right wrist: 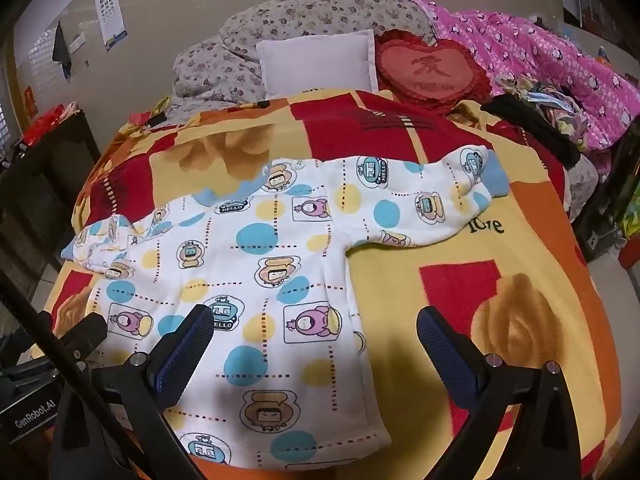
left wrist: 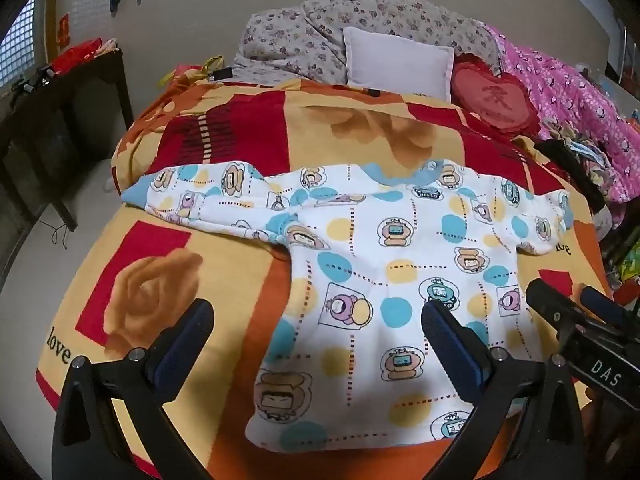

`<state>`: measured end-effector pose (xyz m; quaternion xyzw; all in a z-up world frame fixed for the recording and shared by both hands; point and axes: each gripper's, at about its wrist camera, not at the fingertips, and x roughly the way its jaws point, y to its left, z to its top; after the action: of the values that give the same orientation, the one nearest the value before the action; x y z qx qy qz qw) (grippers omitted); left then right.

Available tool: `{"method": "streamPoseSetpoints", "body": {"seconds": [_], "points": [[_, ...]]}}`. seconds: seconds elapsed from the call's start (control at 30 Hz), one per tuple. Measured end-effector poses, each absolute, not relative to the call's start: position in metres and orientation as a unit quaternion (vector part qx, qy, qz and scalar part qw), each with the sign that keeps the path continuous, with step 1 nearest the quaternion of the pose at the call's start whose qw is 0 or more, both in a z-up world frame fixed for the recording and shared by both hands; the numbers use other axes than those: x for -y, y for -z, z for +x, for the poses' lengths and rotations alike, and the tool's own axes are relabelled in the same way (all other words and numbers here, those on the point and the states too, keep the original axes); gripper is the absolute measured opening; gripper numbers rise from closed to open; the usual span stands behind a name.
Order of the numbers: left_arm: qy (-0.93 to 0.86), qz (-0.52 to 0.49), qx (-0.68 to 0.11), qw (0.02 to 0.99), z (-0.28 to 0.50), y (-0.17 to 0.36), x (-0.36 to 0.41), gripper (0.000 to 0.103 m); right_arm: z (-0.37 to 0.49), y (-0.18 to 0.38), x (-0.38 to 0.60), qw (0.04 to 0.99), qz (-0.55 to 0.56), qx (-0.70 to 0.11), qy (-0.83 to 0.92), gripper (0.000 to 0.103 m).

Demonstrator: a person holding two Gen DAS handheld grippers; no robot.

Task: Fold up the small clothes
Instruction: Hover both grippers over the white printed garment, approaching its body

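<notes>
A small white long-sleeved child's top (left wrist: 384,272) with blue and yellow dots and cartoon prints lies spread flat on the bed, both sleeves out to the sides. It also shows in the right wrist view (right wrist: 256,280). My left gripper (left wrist: 318,322) is open and empty, hovering over the top's lower left edge. My right gripper (right wrist: 314,330) is open and empty, hovering over the top's lower right edge. The right gripper's body shows in the left wrist view (left wrist: 580,320).
The bed is covered by a red, orange and yellow rose blanket (left wrist: 160,288). At the head are a white pillow (left wrist: 396,60), a red heart cushion (right wrist: 430,68), floral bedding (right wrist: 280,20) and a pink quilt (right wrist: 540,52). A dark table (left wrist: 60,120) stands left of the bed.
</notes>
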<state>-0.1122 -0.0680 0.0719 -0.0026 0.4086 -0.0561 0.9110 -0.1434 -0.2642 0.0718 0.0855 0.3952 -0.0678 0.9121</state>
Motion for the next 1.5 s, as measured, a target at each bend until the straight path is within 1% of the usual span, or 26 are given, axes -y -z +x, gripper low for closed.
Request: {"method": "streamPoseSetpoints", "body": {"seconds": [0.23,1.0,1.17,1.5], "points": [[0.058,-0.007,-0.421,0.905,-0.109,-0.064,0.067,0.103,-0.142,-0.067,0.269,0.910,0.089,-0.400,0.068,0.103],[0.048,0.001,-0.424,0.905,-0.093,-0.057,0.070,0.103,-0.121,-0.059,0.263,0.901,0.078,-0.421,0.063,0.103],[0.042,0.001,-0.425,0.904,-0.085,-0.055,0.067,0.103,-0.113,-0.056,0.263,0.894,0.091,-0.435,0.056,0.103],[0.033,-0.011,-0.436,0.899,-0.070,-0.051,0.057,0.103,-0.096,-0.050,0.258,0.899,0.075,-0.429,0.053,0.103]]}}
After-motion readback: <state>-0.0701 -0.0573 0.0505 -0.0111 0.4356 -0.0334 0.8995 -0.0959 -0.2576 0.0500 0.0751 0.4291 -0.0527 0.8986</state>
